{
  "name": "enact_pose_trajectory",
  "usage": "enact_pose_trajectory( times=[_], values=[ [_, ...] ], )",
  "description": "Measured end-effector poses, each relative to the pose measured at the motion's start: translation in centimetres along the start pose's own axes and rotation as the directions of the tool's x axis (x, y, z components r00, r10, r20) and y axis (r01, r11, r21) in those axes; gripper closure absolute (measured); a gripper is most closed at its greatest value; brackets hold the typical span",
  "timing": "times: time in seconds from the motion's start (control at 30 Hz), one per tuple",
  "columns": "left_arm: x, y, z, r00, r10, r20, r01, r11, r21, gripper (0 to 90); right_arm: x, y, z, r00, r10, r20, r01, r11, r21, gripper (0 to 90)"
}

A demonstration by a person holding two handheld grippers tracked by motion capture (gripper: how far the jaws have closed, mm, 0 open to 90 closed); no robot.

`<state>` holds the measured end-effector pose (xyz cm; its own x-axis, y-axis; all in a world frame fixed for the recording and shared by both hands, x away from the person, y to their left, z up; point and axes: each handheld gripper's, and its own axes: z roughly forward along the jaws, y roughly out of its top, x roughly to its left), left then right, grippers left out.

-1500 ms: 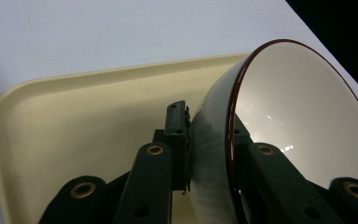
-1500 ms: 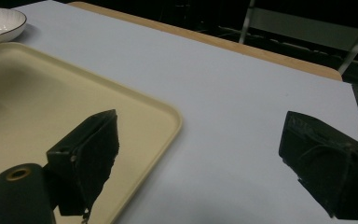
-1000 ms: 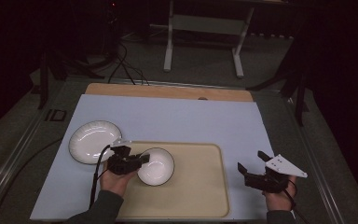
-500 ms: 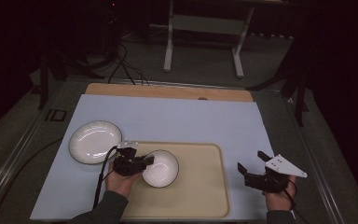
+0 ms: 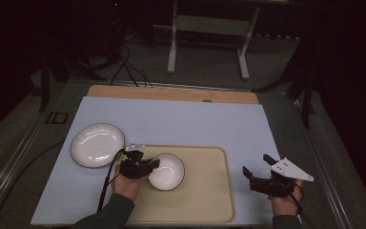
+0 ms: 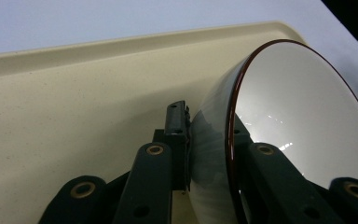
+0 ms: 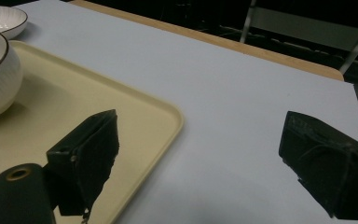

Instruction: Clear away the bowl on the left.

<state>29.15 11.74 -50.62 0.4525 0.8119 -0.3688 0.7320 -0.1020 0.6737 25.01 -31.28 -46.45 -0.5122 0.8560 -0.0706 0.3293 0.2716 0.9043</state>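
The left claw [image 5: 147,165] grips the rim of the white bowl [image 5: 167,171], one jaw inside and one outside, on the left part of the beige tray [image 5: 205,200]. The right claw [image 5: 259,172] stands wide and empty over the surface [image 5: 195,124], right of the tray.

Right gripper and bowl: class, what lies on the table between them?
In the high view, between the right gripper and the bowl lies bare tray, then a strip of bare blue mat.
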Motion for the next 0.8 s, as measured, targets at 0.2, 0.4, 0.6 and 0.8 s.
enact_pose_trajectory(
  times=[0.2,0.4,0.6,0.8],
  values=[
    [-0.1,-0.2,0.5,1.0,-0.005,0.003,0.005,0.9999,0.011,78.7,0.0,0.0,0.0,1.0,0.0,0.0,0.0,1.0,0.0,11.6],
    [-0.5,-0.4,1.0,0.9997,-0.004,0.024,0.004,0.9999,0.015,78.6,0.0,0.0,0.0,1.0,0.0,0.0,0.0,1.0,-0.001,11.6],
    [-0.8,-0.5,1.1,0.9996,0.027,-0.012,-0.026,0.9995,0.015,78.8,0.0,0.0,0.0,1.0,0.0,0.001,0.0,1.0,0.0,11.6],
    [-0.9,-0.5,1.3,0.9988,0.042,-0.028,-0.041,0.9991,0.014,79.0,0.0,0.0,0.0,1.0,-0.001,0.002,0.001,1.0,0.001,11.6]
  ],
)
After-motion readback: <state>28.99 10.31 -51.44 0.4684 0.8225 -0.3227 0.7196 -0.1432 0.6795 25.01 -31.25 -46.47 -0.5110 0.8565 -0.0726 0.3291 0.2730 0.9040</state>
